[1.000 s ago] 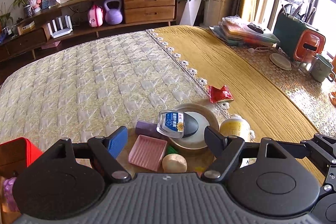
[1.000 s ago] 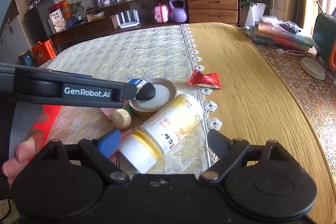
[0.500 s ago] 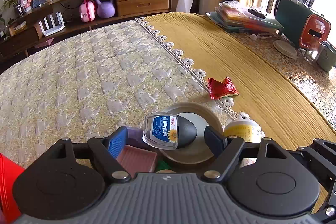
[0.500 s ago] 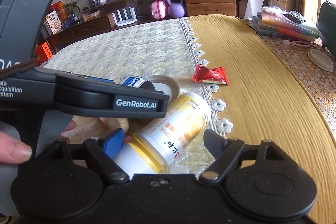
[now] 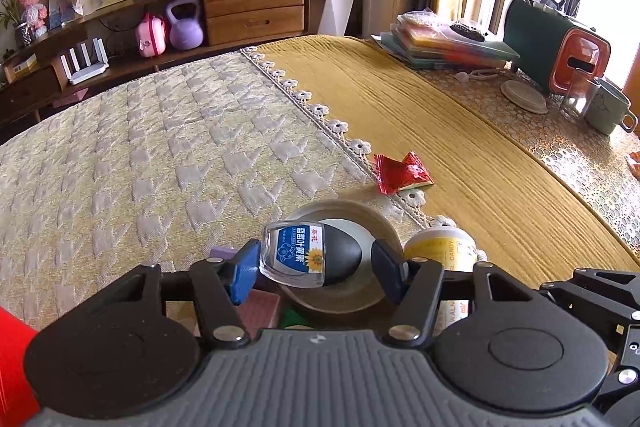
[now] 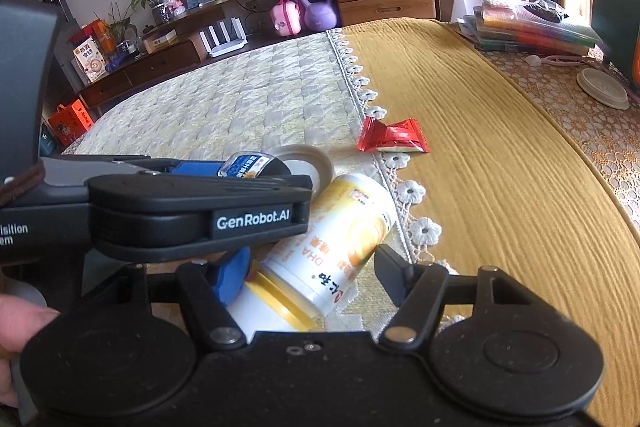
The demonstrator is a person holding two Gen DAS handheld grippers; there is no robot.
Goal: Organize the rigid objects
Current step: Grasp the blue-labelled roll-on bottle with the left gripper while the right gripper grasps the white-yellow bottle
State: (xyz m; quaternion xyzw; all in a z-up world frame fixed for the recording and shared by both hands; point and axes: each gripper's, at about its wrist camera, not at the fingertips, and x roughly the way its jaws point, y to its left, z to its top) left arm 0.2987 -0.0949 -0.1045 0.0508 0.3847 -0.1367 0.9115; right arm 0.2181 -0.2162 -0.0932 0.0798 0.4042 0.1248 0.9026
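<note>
A small clear bottle [image 5: 296, 255] with a blue label and a black cap lies on its side in a tan bowl [image 5: 344, 301]. My left gripper [image 5: 316, 273] straddles it, jaws closing. The left pad sits at the bottle's base and a small gap shows at the cap. A white and yellow candy bottle [image 6: 332, 243] lies on the quilted cloth between the fingers of my right gripper [image 6: 308, 275], whose jaws are closing too. A gap remains on the right side. In the right wrist view the left gripper's body [image 6: 200, 211] crosses over it.
A red snack packet [image 5: 402, 173] lies on the lace edge beyond the bowl. A pink tray [image 5: 260, 309] and a purple block [image 5: 224, 253] sit beside the bowl, a red box [image 5: 12, 367] at lower left. Folders [image 5: 444, 43], a white lid [image 5: 524, 97] and a mug [image 5: 608, 107] stand far right.
Both pairs of jaws have narrowed around their bottles. The left gripper has come forward and down over the bowl, and it now covers more of the right wrist view.
</note>
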